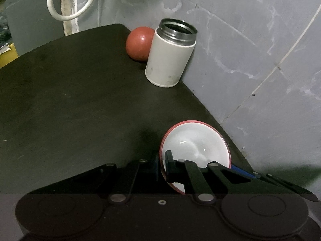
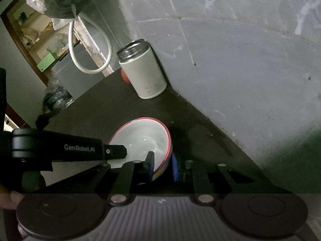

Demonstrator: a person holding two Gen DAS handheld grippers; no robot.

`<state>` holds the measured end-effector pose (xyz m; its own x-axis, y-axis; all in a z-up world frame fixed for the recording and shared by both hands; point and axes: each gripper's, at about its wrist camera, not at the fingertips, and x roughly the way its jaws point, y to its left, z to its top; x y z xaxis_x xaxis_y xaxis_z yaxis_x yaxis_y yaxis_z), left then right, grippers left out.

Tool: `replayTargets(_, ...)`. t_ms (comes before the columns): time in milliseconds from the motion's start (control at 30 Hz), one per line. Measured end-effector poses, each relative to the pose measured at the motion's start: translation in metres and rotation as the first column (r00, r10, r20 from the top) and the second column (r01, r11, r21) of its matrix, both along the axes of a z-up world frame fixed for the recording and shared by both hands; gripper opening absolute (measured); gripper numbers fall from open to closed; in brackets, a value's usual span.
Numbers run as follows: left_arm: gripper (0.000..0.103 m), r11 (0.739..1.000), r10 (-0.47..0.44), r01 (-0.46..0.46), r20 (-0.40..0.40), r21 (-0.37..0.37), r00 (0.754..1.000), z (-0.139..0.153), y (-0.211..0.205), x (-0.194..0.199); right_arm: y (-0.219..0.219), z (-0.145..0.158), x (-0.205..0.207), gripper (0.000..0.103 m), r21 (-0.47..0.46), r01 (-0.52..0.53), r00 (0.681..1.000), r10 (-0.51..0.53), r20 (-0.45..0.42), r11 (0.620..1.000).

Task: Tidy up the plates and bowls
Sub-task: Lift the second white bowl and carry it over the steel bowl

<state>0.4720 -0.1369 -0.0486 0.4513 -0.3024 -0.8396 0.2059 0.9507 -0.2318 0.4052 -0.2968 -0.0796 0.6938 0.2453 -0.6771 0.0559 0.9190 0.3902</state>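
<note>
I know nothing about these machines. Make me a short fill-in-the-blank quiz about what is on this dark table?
1. The bowl is white inside and its rim is ____.
2. The white jar by the wall stands open, with no ____ on it.
3. Both the left gripper and the right gripper have their jaws shut on the ____ of the bowl.
4. Behind the jar lies a red ____.

Missing words: red; lid; rim; ball

The white jar (image 2: 143, 70) hides most of the red ball (image 2: 124, 76).
</note>
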Motion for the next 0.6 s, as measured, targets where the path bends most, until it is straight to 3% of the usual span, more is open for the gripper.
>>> replayTargets(600,0.005,0.998,-0.016,0.02,0.077,-0.061,0.997,0.034,0.006,-0.055,0.003,0.036,-0.05,0.02,-0.032,0.016,0.996,-0.013,0.088,0.999)
